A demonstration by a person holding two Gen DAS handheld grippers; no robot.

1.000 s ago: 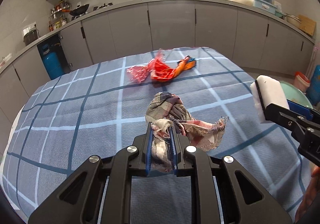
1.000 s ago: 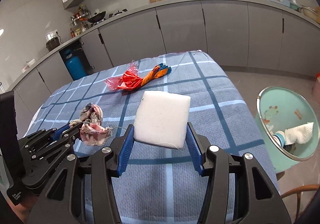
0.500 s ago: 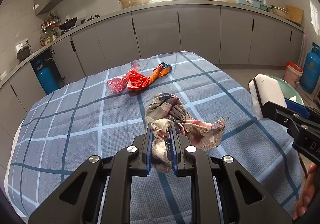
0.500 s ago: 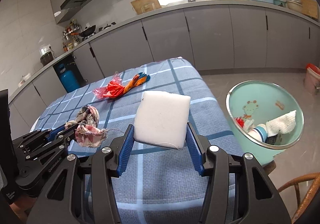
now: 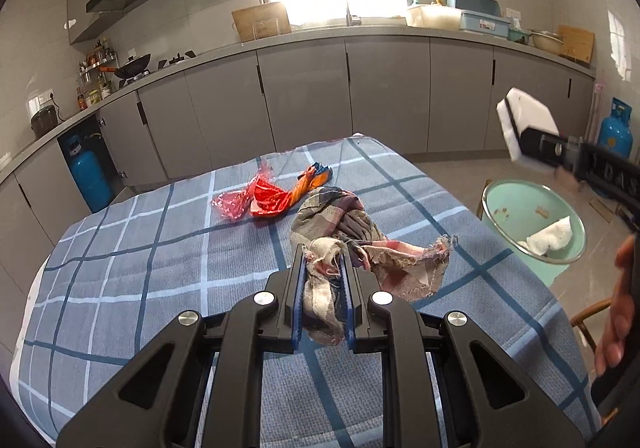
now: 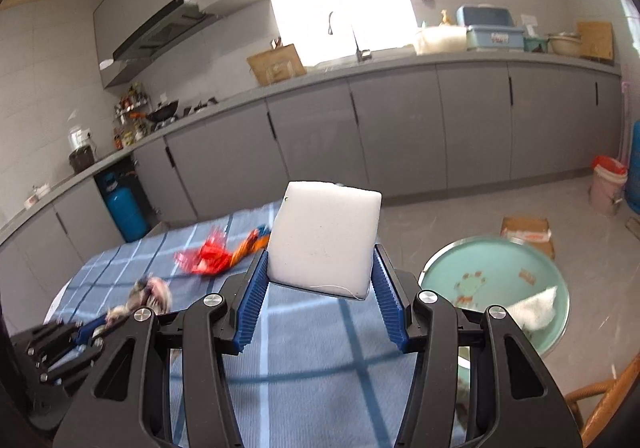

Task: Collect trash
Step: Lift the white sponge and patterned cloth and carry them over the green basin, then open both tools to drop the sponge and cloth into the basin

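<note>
Now foam block (image 6: 324,238) raised higher.

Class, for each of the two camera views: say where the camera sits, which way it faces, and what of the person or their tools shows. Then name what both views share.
Left wrist: on the left gripper, looking along its fingers over the checked table toward the counter; it is shut on a rag; the person's hand shows at right.
Right wrist: on the right gripper, raised, facing the counter; it is shut on a white foam block.
Shared: the red wrapper, the green basin, the rag, the foam block.
</note>
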